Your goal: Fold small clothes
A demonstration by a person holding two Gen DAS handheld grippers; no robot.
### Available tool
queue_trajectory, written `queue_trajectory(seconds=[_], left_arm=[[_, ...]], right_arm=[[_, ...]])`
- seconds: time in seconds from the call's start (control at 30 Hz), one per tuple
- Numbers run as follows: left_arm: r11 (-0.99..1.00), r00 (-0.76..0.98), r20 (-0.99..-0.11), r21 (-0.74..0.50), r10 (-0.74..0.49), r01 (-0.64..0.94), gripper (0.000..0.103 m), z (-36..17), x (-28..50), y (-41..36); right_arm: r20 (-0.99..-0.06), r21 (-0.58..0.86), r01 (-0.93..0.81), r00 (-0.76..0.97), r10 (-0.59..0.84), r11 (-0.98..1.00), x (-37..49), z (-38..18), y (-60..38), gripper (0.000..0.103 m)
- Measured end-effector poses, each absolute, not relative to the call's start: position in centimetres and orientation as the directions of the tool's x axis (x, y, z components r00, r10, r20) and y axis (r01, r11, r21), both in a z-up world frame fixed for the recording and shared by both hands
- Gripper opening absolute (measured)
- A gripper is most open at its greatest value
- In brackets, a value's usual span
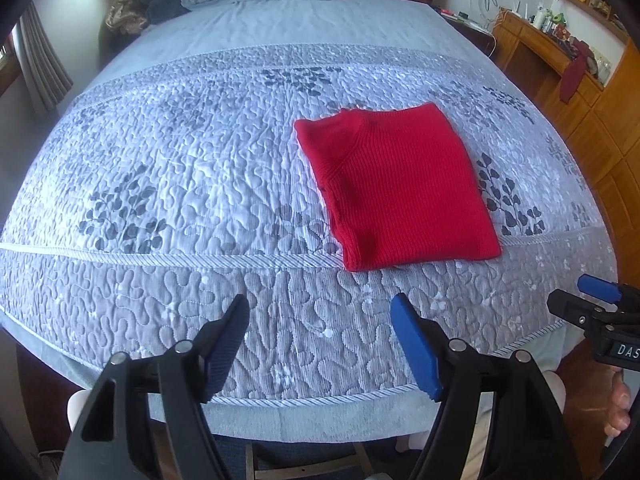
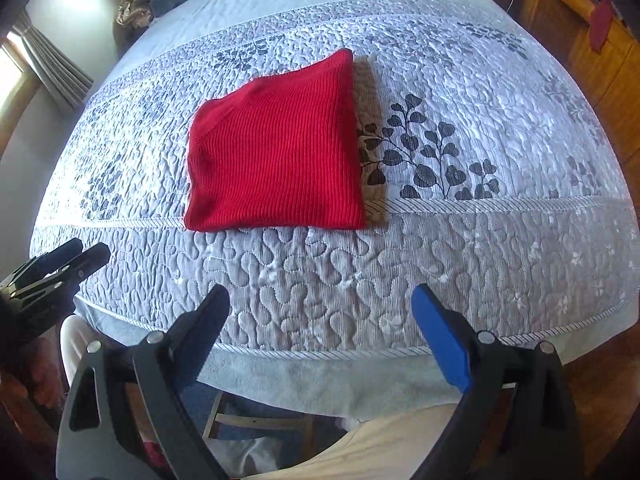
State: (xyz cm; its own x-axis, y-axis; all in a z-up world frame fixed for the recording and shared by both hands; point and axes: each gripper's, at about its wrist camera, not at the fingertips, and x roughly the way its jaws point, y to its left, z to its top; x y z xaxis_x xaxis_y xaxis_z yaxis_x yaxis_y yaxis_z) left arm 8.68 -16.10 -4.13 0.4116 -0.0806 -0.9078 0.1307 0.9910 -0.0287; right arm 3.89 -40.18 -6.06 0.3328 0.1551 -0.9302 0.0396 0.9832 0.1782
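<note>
Red ribbed knit sweater (image 1: 394,190), folded square on quilted grey bed cover (image 1: 168,184) | left claw (image 1: 320,344) released, empty | right claw (image 2: 320,332) released, empty | advice: withdraw clear; don't snag the fold.

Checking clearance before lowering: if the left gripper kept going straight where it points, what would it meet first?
Most likely the bare quilted bedspread, short of the red folded sweater. The left gripper is open and empty.

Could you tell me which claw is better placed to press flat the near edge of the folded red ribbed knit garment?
Probably the right claw: the folded red ribbed knit garment lies almost straight ahead of its open, empty jaws. From the left claw, also open, it sits off to the right.
</note>
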Motion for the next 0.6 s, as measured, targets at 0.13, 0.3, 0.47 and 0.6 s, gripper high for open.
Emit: queue_trajectory(seconds=[0.13,0.3,0.47,0.6], left_arm=[[0.992,0.411,-0.909,-0.015,-0.067,0.128,0.076,-4.14,8.64,-16.17],[0.992,0.403,-0.914,-0.008,-0.057,0.124,0.078,-4.37,8.72,-16.24],[0.993,0.399,-0.916,-0.004,-0.052,0.122,0.079,-4.53,8.85,-16.30],[0.993,0.397,-0.917,0.005,-0.044,0.122,0.079,-4.66,9.01,-16.28]], right_arm=[[-0.930,0.176,0.041,0.334,0.152,0.984,3.98,-5.90,-40.33,0.092],[-0.931,0.175,0.042,0.332,0.151,0.984,4.13,-6.00,-40.34,0.092],[-0.933,0.169,0.038,0.328,0.148,0.985,4.31,-6.22,-40.22,0.092],[-0.935,0.161,0.035,0.324,0.141,0.986,4.47,-6.38,-39.94,0.092]])
